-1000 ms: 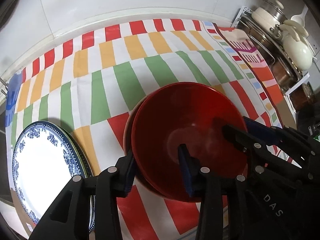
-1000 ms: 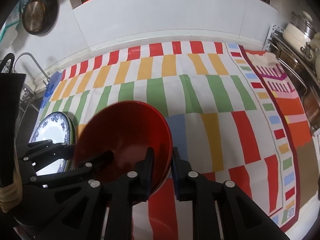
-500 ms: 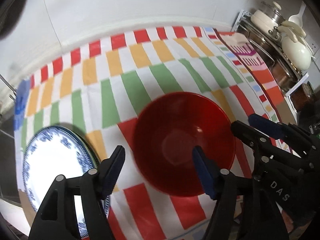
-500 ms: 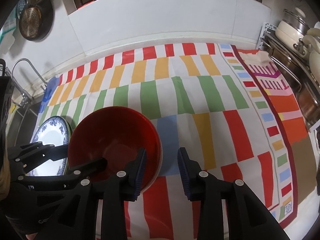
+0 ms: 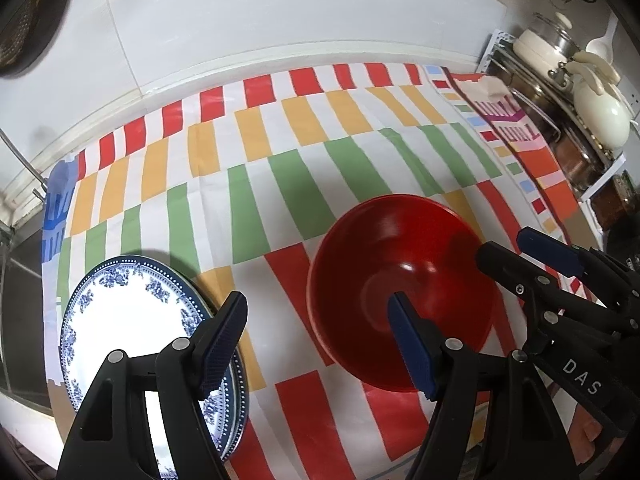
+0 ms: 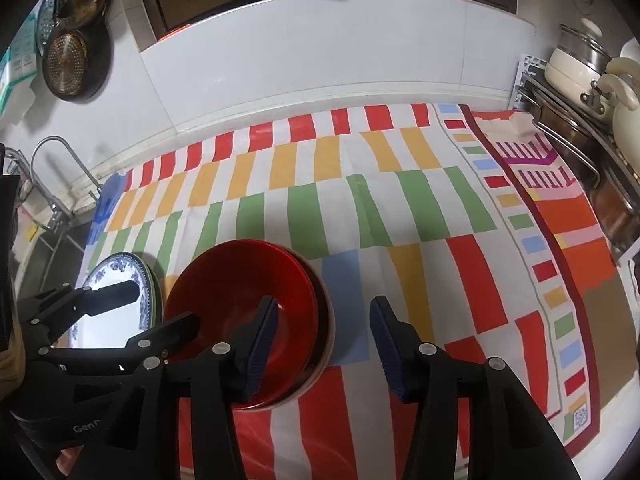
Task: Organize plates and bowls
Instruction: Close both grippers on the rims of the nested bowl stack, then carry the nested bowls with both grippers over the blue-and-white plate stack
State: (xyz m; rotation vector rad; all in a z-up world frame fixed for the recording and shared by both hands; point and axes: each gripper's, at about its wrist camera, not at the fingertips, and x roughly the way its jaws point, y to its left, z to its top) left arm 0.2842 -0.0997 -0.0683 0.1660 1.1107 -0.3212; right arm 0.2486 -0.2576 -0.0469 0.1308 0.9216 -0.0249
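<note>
Now, from the left wrist we see our left tongs [image 5: 316, 340] spread wide with nothing gripped. One blue pad hangs over the rim of the blue-and-white plate [image 5: 120, 320], the other over the inside of the red bowl [image 5: 400, 292]. The bowl sits on the striped cloth [image 5: 280, 152] that covers the bench, nested in a second red bowl whose rim peeks out at the far edge. The plate lies to its left, near but apart, atop another plate. Our right tongs [image 5: 532, 252] reach in at the right.

From the right wrist, our right tongs [image 6: 322, 336] are opening and grip nothing. The left pad is over the red bowl's [image 6: 256, 280] interior, the right pad over bare cloth [image 6: 400, 200]. The bowl's right rim lies between them. The plate [image 6: 116, 276] rests at the cloth's left end, under the left tongs [image 6: 160, 308].
</note>
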